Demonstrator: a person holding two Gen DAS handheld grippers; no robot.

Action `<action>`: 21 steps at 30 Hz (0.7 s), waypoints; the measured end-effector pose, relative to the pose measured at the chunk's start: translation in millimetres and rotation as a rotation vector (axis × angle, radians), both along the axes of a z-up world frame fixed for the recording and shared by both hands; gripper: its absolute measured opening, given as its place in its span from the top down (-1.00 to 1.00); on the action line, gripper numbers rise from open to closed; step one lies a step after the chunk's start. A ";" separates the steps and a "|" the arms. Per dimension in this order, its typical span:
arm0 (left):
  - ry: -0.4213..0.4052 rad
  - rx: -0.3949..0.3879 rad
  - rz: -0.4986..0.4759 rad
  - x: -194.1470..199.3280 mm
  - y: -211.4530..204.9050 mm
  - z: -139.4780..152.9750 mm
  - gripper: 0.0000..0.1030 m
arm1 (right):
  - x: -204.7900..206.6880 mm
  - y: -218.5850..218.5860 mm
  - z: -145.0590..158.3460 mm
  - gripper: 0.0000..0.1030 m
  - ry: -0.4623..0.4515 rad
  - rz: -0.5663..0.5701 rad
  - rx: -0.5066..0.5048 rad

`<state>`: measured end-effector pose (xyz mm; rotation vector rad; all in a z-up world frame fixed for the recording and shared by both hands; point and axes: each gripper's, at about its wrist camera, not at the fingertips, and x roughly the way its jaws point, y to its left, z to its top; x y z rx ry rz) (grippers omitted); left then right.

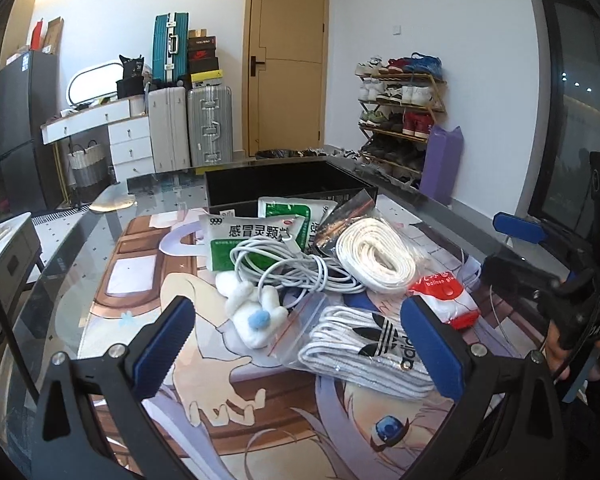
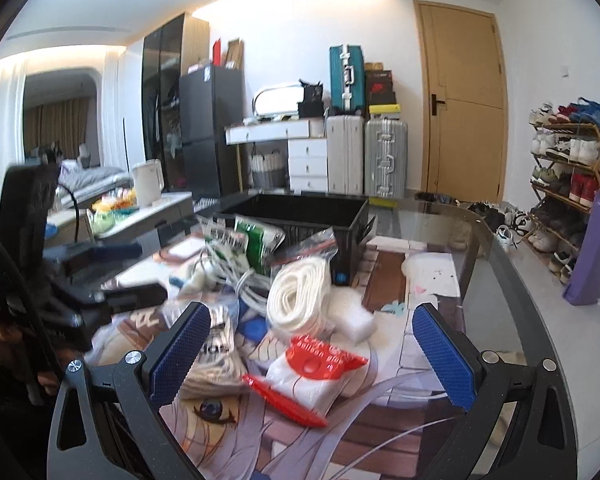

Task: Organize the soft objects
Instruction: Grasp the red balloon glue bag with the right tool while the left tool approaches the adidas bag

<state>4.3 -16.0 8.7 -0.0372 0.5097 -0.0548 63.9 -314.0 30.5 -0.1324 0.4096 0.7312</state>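
While both sets of tongs hang spread wide and empty over the pile, nothing is gripped yet, so the risks are all in the first pick. Left tongs (image 1: pixel 300 344) straddle the bagged grey laces (image 1: pixel 364 344), whose zip bag lies just beside the white plush toy (image 1: pixel 252 316), with the tangled white cable (image 1: pixel 292 268) behind; closing here could pinch slippery bag film only and let it slide out, or snag a cable loop and drag neighbours along. Right tongs (image 2: pixel 312 356) frame the red-and-white packet (image 2: pixel 316 372), which partly overlaps the mat print on the tabletop (image 2: pixel 500 280); it looks thin, so a shallow bite may skid off. White rope coil (image 1: pixel 376 256) in its clear bag leans on the medicine sachets (image 1: pixel 252 236), against the black crate (image 1: pixel 284 184); lifting anything under it probably tips it. Both tools crowd the same heap, so collision is likely if they move together.
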 end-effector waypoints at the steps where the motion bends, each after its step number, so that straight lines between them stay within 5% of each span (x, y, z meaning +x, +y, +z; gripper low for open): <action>1: -0.006 -0.001 -0.005 -1.0 -0.3 0.3 -1.00 | 1.3 -0.6 0.2 -0.99 0.008 0.002 0.000; 14: -0.101 0.037 0.019 -11.9 -7.8 4.7 -1.00 | 12.4 6.3 -14.1 -0.99 0.108 -0.018 -0.111; 21: -0.095 -0.029 -0.005 -10.9 -6.8 1.8 -1.00 | 10.2 15.7 -23.5 -0.99 0.111 -0.017 -0.184</action>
